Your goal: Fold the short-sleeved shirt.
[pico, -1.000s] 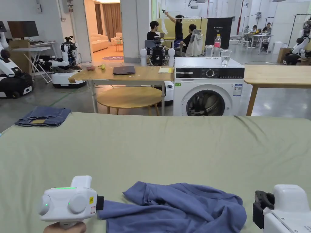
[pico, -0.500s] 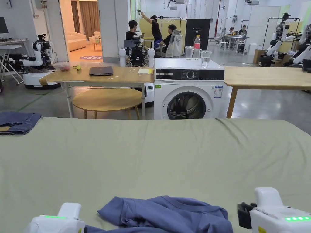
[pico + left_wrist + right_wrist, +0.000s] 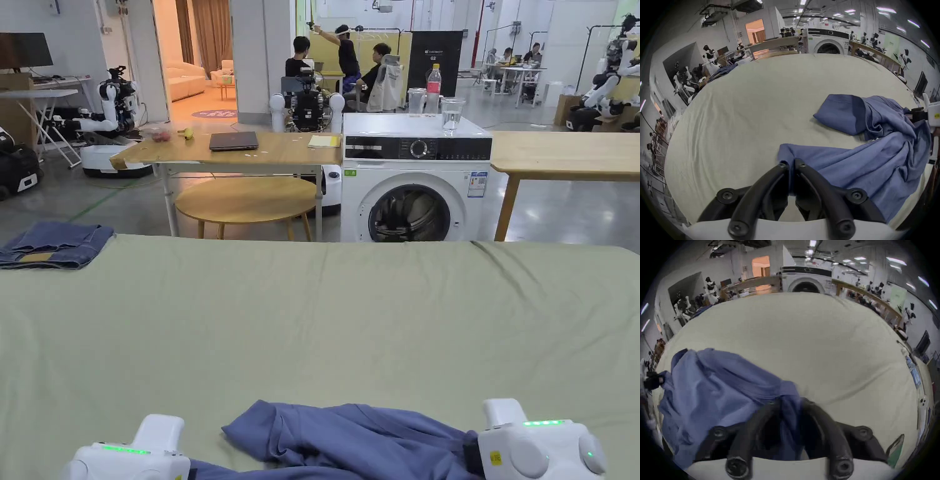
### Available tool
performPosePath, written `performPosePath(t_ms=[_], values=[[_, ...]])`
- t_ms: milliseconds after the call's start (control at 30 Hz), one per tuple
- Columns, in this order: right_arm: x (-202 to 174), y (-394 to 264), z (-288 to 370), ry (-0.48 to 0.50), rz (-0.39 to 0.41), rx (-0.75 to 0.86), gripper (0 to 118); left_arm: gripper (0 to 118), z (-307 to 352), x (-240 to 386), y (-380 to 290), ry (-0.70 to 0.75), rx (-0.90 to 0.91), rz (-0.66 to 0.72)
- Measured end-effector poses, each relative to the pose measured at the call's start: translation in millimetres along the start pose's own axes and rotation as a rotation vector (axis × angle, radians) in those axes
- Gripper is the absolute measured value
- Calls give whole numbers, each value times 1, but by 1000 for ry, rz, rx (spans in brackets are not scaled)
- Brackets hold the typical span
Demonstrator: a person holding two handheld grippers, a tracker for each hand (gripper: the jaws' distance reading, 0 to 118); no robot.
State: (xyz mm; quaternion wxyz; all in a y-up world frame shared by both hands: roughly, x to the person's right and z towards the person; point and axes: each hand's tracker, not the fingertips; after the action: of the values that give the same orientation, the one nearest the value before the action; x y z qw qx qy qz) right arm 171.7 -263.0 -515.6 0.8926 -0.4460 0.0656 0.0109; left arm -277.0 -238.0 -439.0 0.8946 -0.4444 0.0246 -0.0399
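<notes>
Jaws of the left gripper (image 3: 791, 167) pinch a corner of the blue shirt (image 3: 867, 164); the right gripper (image 3: 790, 402) has closed on its other side. The shirt lies crumpled at the near edge of the green-covered bed (image 3: 325, 312) — best to lift both corners evenly and draw apart, then lay it flat farther out, where there's room.

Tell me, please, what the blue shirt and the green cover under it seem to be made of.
Blue shirt: seemingly thin, soft knit, matte; it drapes in loose folds and bunches between the left gripper jaws.
Green cover: apparently woven cloth, matte; shallow wrinkles show across it.
</notes>
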Motion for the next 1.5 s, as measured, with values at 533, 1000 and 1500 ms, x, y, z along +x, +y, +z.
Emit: performPosePath(t_ms=[533, 1000, 1500], values=[[9, 88, 226, -46, 63, 388, 8, 0, 131, -77, 83, 218, 330, -86], [26, 222, 375, -209, -32, 752, 8, 0, 283, -120, 251, 171, 697, 157], [33, 207, 249, -307, -40, 654, 8, 0, 161, -96, 243, 221, 546, 167]])
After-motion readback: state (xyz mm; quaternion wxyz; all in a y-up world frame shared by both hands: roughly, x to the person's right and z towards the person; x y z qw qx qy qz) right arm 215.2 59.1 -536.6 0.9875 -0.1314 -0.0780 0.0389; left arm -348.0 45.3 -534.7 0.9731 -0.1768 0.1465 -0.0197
